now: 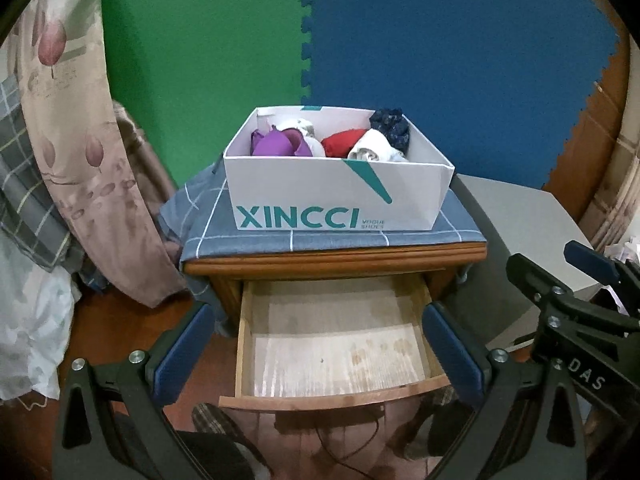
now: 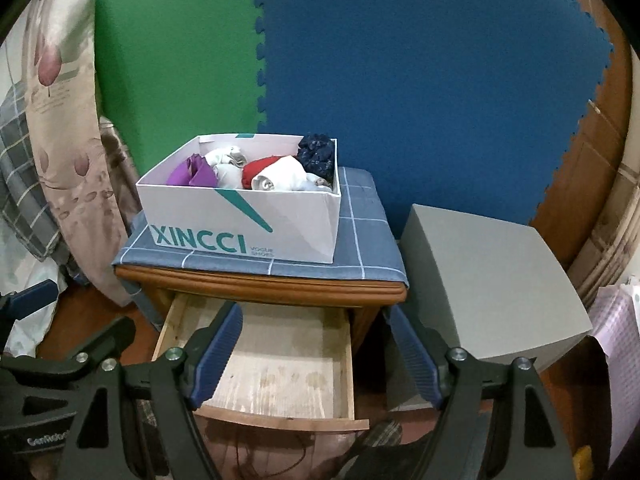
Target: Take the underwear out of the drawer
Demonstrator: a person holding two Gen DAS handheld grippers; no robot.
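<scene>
The wooden drawer (image 1: pixel 336 340) (image 2: pixel 276 364) of the nightstand is pulled out, and only its bare bottom shows. On the nightstand's checked cloth stands a white XINCCI shoe box (image 1: pixel 336 196) (image 2: pixel 244 220) holding rolled underwear: purple (image 1: pixel 276 144) (image 2: pixel 192 172), red (image 1: pixel 342 142) (image 2: pixel 258 170), white (image 1: pixel 374 148) (image 2: pixel 284 176) and dark blue (image 1: pixel 390 126) (image 2: pixel 316 152). My left gripper (image 1: pixel 320 352) hovers open above the drawer, nothing between its blue pads. My right gripper (image 2: pixel 316 356) is open too, over the drawer's right side, and shows at the right edge of the left wrist view (image 1: pixel 576 300).
A grey box (image 2: pixel 492 272) (image 1: pixel 532 240) stands right of the nightstand. Floral curtain (image 1: pixel 80 160) and bedding hang at the left. Green and blue foam mats (image 2: pixel 400 80) cover the wall behind. A person's legs show below the drawer front.
</scene>
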